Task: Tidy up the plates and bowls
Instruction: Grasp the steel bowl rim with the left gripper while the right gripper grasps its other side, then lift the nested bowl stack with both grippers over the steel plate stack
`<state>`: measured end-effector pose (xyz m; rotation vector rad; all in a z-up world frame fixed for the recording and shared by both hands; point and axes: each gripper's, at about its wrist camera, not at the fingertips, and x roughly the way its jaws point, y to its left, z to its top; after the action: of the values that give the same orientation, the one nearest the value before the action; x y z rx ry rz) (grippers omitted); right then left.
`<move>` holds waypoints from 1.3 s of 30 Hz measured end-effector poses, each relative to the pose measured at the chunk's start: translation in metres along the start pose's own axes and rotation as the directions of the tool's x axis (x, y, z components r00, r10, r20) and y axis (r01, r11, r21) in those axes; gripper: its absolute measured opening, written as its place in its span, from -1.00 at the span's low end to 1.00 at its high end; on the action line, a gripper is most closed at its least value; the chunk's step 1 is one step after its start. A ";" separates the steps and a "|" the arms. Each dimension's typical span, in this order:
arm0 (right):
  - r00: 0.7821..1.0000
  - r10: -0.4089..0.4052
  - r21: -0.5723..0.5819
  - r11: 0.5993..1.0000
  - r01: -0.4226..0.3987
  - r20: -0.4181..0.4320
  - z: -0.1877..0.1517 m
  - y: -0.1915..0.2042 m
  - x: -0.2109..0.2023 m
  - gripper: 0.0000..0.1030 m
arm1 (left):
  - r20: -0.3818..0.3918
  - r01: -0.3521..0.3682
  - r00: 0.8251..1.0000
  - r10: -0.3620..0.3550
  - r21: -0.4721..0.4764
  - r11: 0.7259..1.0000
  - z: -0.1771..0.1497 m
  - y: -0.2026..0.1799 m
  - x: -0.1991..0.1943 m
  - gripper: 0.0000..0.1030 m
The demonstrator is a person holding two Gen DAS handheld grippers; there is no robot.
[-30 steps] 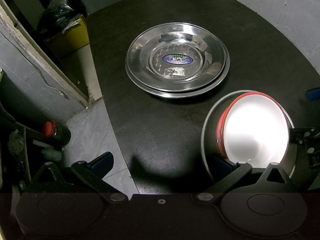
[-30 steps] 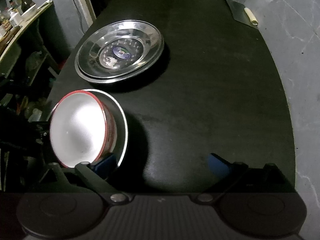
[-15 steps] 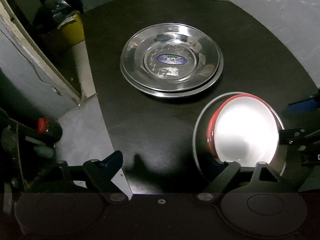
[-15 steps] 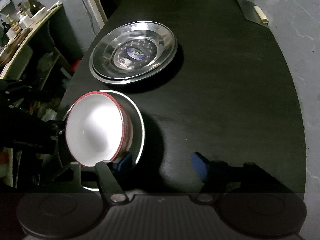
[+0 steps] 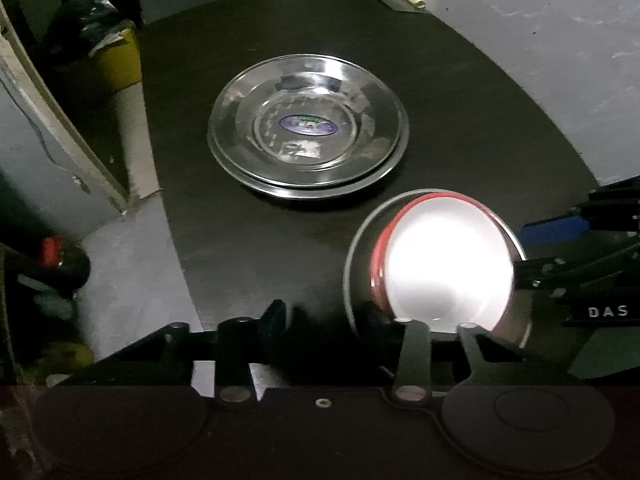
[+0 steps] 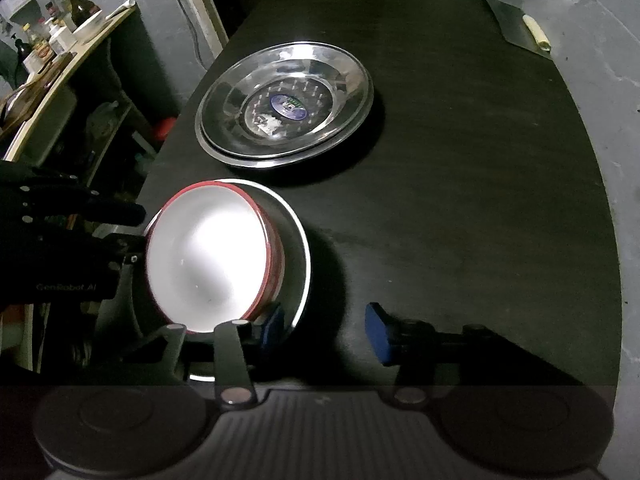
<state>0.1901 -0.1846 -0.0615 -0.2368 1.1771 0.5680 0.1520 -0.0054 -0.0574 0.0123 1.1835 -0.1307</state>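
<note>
Both pairs of tongs flank one nested pair near the front edge of the dark round table (image 6: 460,160): a white bowl with a red outside (image 6: 208,264) sitting tilted inside a shallow stainless-steel bowl (image 6: 299,264). The right tongs (image 6: 326,326) are parted, with the left blue pad just beside the steel rim and the right pad well clear over bare table; they hold nothing. The left tongs (image 5: 340,320) are also parted and empty as far as I can tell, one finger at the near rim of the nested pair (whether it touches is hidden).

I judge the step in hand to be taking hold of this nested pair to carry it toward the stack. To do it well, close on the steel rim rather than the red bowl's lip, since the inner bowl leans and may rock or slide out if the lift is uneven. Keep the pair level and move slowly.

Farther back sit two stacked stainless-steel plates (image 5: 308,136), the top one bearing a blue oval sticker (image 5: 307,125), otherwise empty. The white bowl also looks empty.
</note>
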 end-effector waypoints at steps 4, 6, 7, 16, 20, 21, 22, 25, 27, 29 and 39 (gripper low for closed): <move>1.000 0.003 -0.003 1.000 -0.003 -0.002 0.000 0.001 0.000 -0.12 | 0.007 0.033 0.999 -0.033 -0.002 0.999 -0.001 -0.001 0.000 -0.50; 1.000 0.022 0.005 1.000 -0.022 -0.004 0.000 0.001 0.000 -0.20 | 0.011 0.051 0.999 -0.051 -0.003 0.999 -0.001 -0.001 -0.001 -0.65; 0.999 0.035 0.013 0.999 -0.035 -0.006 0.001 -0.001 0.001 -0.26 | 0.013 0.058 0.998 -0.058 -0.003 0.998 -0.001 -0.001 -0.001 -0.73; 0.990 0.137 0.070 0.988 -0.136 -0.018 0.002 -0.009 0.006 -0.60 | 0.017 0.082 0.996 -0.082 -0.004 0.997 -0.001 0.001 0.000 -0.81; 0.987 0.160 0.093 0.983 -0.157 -0.029 0.002 -0.011 0.010 -0.60 | 0.017 0.081 0.997 -0.081 -0.004 0.997 -0.002 0.001 0.000 -0.81; 0.986 0.161 0.092 0.983 -0.157 -0.032 0.002 -0.010 0.011 -0.60 | 0.018 0.082 0.997 -0.081 -0.004 0.997 -0.002 0.001 0.000 -0.82; 0.986 0.164 0.089 0.983 -0.160 -0.038 0.002 -0.009 0.013 -0.60 | 0.018 0.082 0.996 -0.082 -0.003 0.997 -0.002 0.001 -0.001 -0.82; 0.985 0.162 0.071 0.985 -0.158 -0.053 0.003 -0.005 0.018 -0.61 | 0.018 0.076 0.997 -0.076 0.010 0.997 -0.001 -0.001 0.000 -0.83; 0.986 0.159 0.067 0.986 -0.156 -0.052 0.002 -0.003 0.018 -0.61 | 0.018 0.073 0.997 -0.074 0.015 0.997 0.000 -0.002 0.001 -0.83; 0.985 0.162 0.070 0.985 -0.158 -0.051 0.001 -0.004 0.018 -0.61 | 0.019 0.077 0.997 -0.077 0.012 0.997 0.000 -0.002 0.001 -0.83; 0.971 0.235 0.157 0.962 -0.225 -0.048 -0.002 -0.014 0.015 -0.59 | 0.025 0.096 0.995 -0.095 -0.010 0.995 0.009 0.003 0.002 -0.92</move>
<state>0.1997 -0.1933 -0.0779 0.0121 1.3157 0.6750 0.1614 -0.0034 -0.0558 -0.0561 1.1607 -0.2077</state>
